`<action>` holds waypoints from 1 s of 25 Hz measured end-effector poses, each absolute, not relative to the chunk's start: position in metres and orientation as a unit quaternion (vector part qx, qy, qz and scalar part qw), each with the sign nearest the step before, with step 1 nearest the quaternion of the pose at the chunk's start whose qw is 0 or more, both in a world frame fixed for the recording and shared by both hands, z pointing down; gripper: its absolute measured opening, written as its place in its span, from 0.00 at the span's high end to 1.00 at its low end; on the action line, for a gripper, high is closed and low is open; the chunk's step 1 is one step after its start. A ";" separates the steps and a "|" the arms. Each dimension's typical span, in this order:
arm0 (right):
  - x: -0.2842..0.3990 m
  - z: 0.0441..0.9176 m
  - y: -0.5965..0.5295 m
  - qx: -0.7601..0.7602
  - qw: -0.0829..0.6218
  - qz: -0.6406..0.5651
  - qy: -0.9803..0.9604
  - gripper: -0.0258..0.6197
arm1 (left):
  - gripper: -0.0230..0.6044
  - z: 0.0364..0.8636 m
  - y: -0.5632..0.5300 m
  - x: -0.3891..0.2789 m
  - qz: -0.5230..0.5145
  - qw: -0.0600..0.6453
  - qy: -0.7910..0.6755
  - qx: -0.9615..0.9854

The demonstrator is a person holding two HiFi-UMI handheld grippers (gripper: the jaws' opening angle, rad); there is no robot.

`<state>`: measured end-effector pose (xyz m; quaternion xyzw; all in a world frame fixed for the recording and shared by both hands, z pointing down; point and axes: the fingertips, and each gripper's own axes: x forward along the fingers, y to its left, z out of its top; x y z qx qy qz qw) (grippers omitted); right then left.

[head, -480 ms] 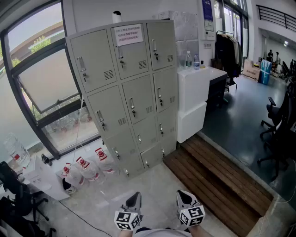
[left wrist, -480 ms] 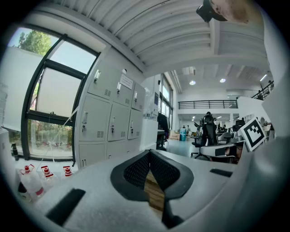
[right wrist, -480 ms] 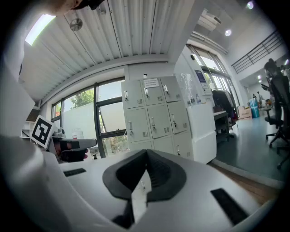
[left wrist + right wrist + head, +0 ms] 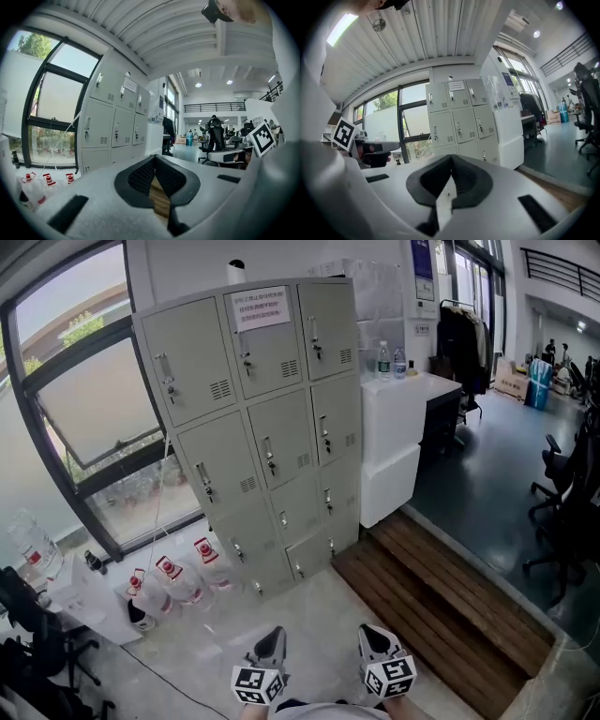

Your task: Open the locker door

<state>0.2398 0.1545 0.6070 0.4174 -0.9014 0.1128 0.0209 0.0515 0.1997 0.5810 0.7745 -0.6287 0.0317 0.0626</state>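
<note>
Window: a large dark-framed glass window (image 4: 84, 399) fills the left wall, with green trees outside.
Locker: a pale grey metal locker cabinet (image 4: 262, 427) stands against the back wall, between the window and a white block. It has three columns and four rows of doors. Every door sits closed, each with a small handle and vent slots.
Platform: a brown slatted wooden platform (image 4: 441, 606) lies on the floor to the right of the locker's foot.
Counter: a white boxy counter unit (image 4: 398, 442) stands just beside the locker's right side.
Jugs: clear plastic water jugs (image 4: 173, 582) with red-and-white labels sit on the floor near the locker's lower left corner.
Left gripper: the left gripper (image 4: 273, 641) is low in the head view, well apart from the locker. Its jaws are closed tip to tip on nothing.
Right gripper: the right gripper (image 4: 372, 637) is beside the left one, jaws pressed together and empty.
Notice: a white paper notice (image 4: 260, 307) with red print is on the top middle door.
Bottles: two small clear bottles (image 4: 389, 362) stand on the counter top.
</note>
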 end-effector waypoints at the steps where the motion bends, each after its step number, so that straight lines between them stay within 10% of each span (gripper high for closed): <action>1: 0.239 0.607 0.155 0.415 0.019 0.113 -0.902 0.94 | 0.96 0.581 0.199 0.052 0.032 0.062 -0.629 0.774; 25: 0.160 0.605 0.070 0.381 0.013 0.105 -0.919 0.94 | 0.96 0.584 0.115 -0.024 0.021 0.063 -0.640 0.766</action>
